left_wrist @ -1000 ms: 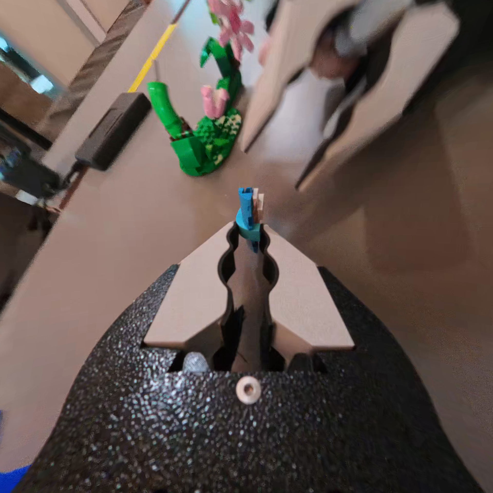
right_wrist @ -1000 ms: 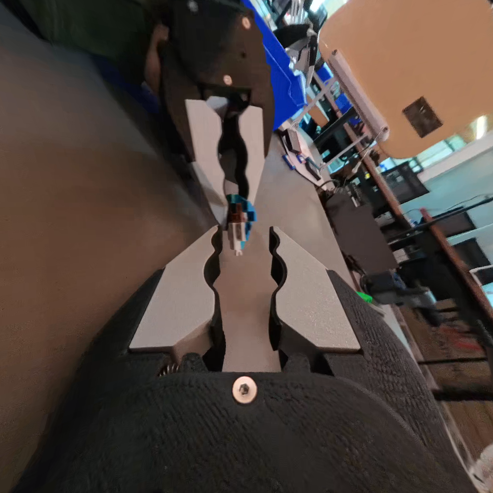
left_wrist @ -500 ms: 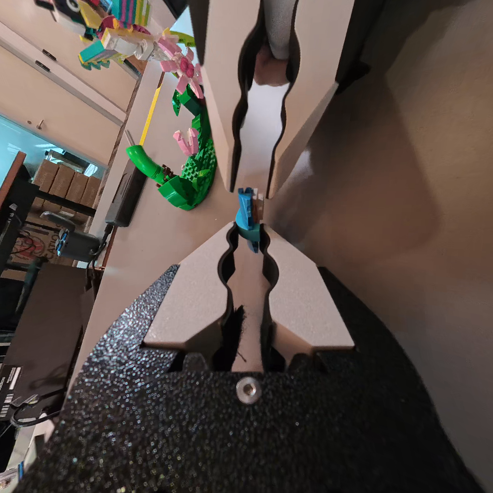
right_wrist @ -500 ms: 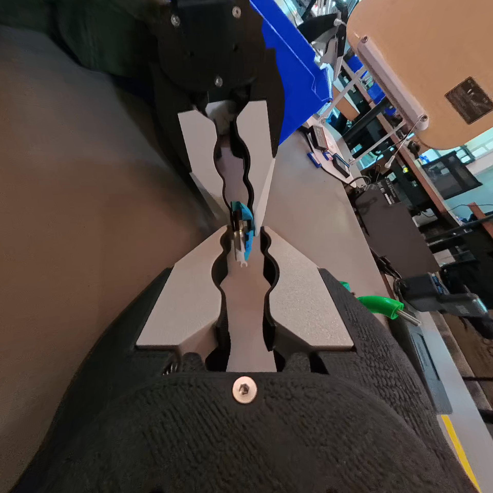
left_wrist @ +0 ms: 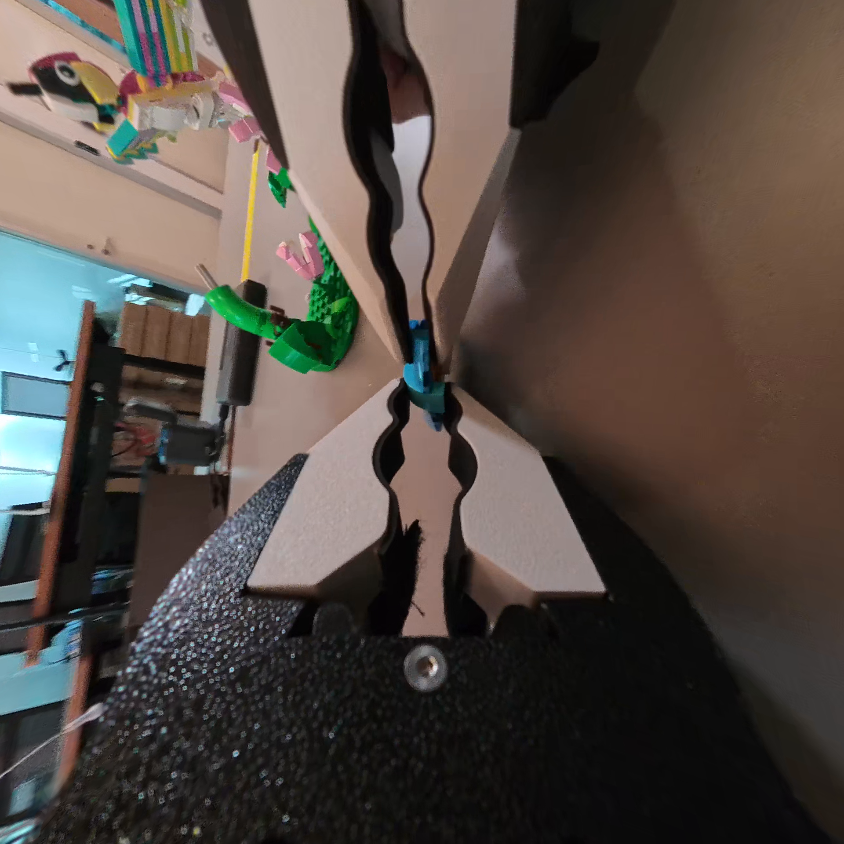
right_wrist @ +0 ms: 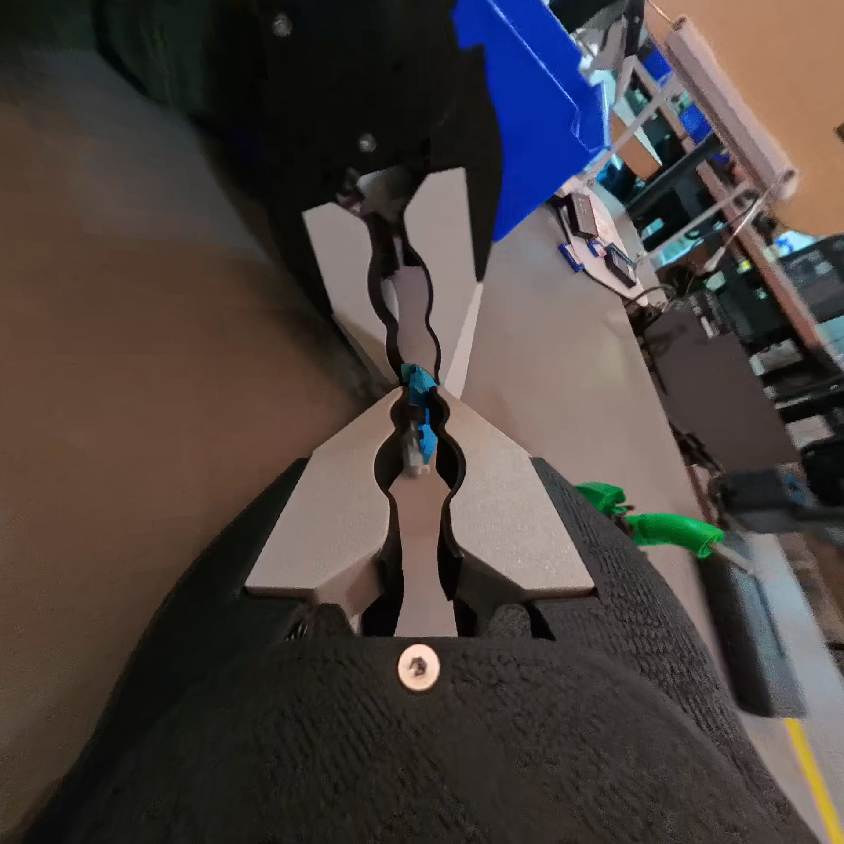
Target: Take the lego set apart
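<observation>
A small blue and teal lego piece (left_wrist: 421,371) with a brown and white part is held above the table between both grippers, which face each other tip to tip. My left gripper (left_wrist: 424,389) is shut on its teal end. My right gripper (left_wrist: 422,349) comes from the far side and is shut on its other end. In the right wrist view the piece (right_wrist: 427,438) lies between my right gripper's (right_wrist: 418,393) fingers, with its white end pointing back at the camera. The left gripper (right_wrist: 415,372) holds it from beyond.
A green lego plant base (left_wrist: 319,329) with pink flowers (left_wrist: 303,260) stands on the beige table (left_wrist: 685,411) to the left, beside a black power adapter (left_wrist: 237,342). Its green stem (right_wrist: 671,530) shows in the right view. A colourful lego bird (left_wrist: 91,96) and a blue bin (right_wrist: 539,105) stand farther off.
The right gripper has moved in onto the piece held by the left gripper and its fingers have closed around it. The left gripper has kept its grip.
</observation>
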Demonstrator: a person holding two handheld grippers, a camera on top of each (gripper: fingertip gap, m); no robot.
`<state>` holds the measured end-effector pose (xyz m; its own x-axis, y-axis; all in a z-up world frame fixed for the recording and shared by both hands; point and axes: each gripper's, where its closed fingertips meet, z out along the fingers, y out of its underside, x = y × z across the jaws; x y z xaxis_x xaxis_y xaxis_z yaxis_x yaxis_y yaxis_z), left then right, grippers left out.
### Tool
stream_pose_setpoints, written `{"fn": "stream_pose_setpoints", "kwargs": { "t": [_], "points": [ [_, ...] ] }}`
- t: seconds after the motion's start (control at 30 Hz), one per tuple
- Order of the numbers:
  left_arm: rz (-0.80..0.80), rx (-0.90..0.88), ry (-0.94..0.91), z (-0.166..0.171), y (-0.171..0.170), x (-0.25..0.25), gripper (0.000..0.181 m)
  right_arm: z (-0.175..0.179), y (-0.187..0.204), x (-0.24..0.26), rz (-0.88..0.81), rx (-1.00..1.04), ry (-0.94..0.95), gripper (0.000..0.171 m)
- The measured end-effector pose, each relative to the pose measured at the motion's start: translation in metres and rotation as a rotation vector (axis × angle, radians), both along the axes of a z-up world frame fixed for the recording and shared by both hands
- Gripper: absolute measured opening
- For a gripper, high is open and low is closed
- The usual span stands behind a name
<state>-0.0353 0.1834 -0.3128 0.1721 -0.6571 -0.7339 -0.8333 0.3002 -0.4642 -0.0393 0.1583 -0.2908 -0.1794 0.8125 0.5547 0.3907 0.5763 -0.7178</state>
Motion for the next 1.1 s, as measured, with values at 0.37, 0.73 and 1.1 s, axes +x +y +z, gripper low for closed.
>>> {"fn": "stream_pose_setpoints", "kwargs": {
  "t": [0.37,0.73,1.1],
  "points": [
    [0.030,0.041,-0.004,0.010,0.003,-0.004,0.013,0.010,0.006,-0.002,-0.052,-0.225,0.075,0.007],
    [0.029,-0.052,0.003,-0.002,-0.002,0.003,0.013,0.001,0.001,0.001,0.006,0.074,0.017,0.011],
    [0.085,0.023,0.051,0.005,0.005,-0.005,0.013,0.005,0.007,-0.004,-0.071,-0.133,0.057,0.005]
  ]
}}
